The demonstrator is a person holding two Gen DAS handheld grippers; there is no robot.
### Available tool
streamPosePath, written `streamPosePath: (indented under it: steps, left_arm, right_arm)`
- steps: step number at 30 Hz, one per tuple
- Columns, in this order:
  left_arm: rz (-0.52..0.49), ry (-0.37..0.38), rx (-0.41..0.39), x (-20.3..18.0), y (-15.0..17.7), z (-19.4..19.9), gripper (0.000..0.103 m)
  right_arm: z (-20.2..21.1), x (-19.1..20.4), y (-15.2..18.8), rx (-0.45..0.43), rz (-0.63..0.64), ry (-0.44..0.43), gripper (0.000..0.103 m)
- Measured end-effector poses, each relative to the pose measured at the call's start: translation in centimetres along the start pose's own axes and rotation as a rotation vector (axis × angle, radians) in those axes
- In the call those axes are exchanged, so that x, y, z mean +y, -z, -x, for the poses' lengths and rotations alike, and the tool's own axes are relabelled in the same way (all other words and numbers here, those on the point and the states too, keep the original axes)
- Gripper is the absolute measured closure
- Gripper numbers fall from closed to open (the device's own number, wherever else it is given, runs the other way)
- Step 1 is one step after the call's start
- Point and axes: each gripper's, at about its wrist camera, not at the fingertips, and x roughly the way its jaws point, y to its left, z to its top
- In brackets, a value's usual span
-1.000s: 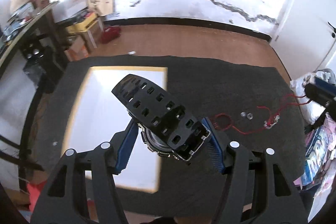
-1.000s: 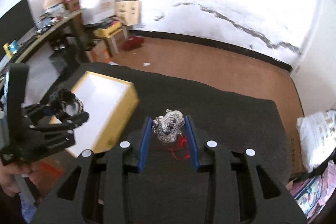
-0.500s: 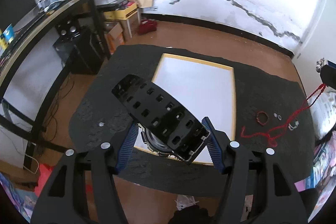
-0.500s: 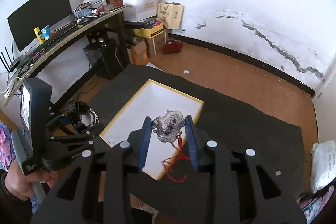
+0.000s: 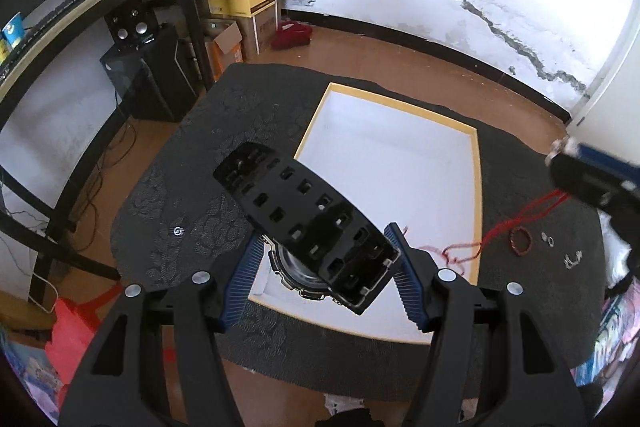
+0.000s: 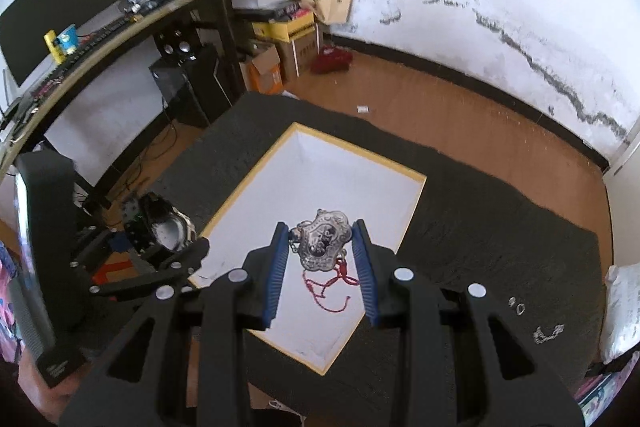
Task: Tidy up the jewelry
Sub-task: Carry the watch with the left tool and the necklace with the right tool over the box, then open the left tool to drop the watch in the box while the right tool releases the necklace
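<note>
Grippers gripping: left gripper (image 5: 326,273) w/ watch (image 5: 308,227), right gripper (image 6: 320,263) w/ pendant (image 6: 322,245), box (image 6: 256,171) at 12.

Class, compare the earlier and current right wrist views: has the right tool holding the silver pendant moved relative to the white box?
Yes. The right tool with the silver pendant has moved from over the dark mat to above the white box, its red cord trailing inside.

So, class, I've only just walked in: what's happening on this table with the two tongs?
A person is sorting jewelry into a white, yellow-rimmed box on a dark mat. The left tongs grip a black wristwatch above the box's near edge. The right tongs hold a silver pendant, its red cord trailing into the box. A red bracelet and small silver pieces lie on the mat.
</note>
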Motion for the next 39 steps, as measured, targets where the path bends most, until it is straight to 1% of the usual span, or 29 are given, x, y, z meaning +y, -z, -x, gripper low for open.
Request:
streamPosePath:
  steps: [3,8,12,15,21,29,32,37,38,39]
  left_arm:
    - [0.011,0.003,0.017,-0.2,0.2,-1.6,0.042]
    - [0.053,0.005,0.058,0.6,0.6,-4.9,0.042]
    - [0.048,-0.022,0.081,0.8,1.2,-7.3,0.042]
    - [0.054,-0.024,0.103,1.0,1.6,-8.8,0.042]
    - [0.047,-0.023,0.121,0.8,2.3,-10.6,0.042]
    - [0.044,-0.043,0.15,0.5,2.8,-12.8,0.042]
    - [0.052,-0.035,0.166,0.5,2.9,-13.4,0.042]
    - [0.061,-0.045,0.151,0.5,2.8,-13.6,0.041]
    - [0.059,-0.045,0.142,0.5,2.7,-13.5,0.035]
    - [0.049,-0.05,0.128,0.2,2.6,-13.2,0.023]
  right_arm:
    - [-2.8,-0.4,0.4,0.027,0.002,0.011,0.07]
    - [-6.4,-0.9,1.3,0.058,0.005,0.012,0.07]
    - [-9.5,-1.4,2.1,0.095,-0.006,0.01,0.07]
    - [-11.4,-1.8,2.8,0.121,-0.007,0.012,0.07]
    - [-15.0,-2.3,4.0,0.168,0.0,0.021,0.07]
    - [-17.4,-2.8,5.2,0.2,0.01,0.045,0.07]
    - [-17.8,-3.1,5.5,0.203,0.014,0.048,0.07]
    - [-17.8,-3.4,5.6,0.199,0.009,0.047,0.07]
    - [-17.8,-3.5,5.5,0.198,0.006,0.043,0.069]
    - [-17.8,-3.3,5.3,0.2,0.007,0.043,0.069]
